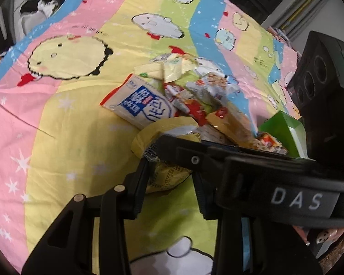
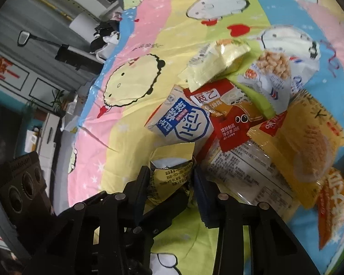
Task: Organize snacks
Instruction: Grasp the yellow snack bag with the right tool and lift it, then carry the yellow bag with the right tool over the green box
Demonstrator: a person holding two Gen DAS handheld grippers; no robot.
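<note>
Snack packets lie heaped on the cartoon-print bedsheet, their long axes running mostly up-left. Left gripper, marked "DAS", clamps a crumpled yellow packet. From the right wrist, the right gripper pinches this yellow packet too; a red packet reads "20".

Left gripper: matte black plastic, angular linkage arms w/ round pale pin heads at 7 o'clock. The other gripper's black body crosses at 4 o'clock w/ a small silver screw and white "DAS" lettering. Right gripper: same black build, grey pin heads on both sides; right finger has a ribbed dark-blue pad.
</note>
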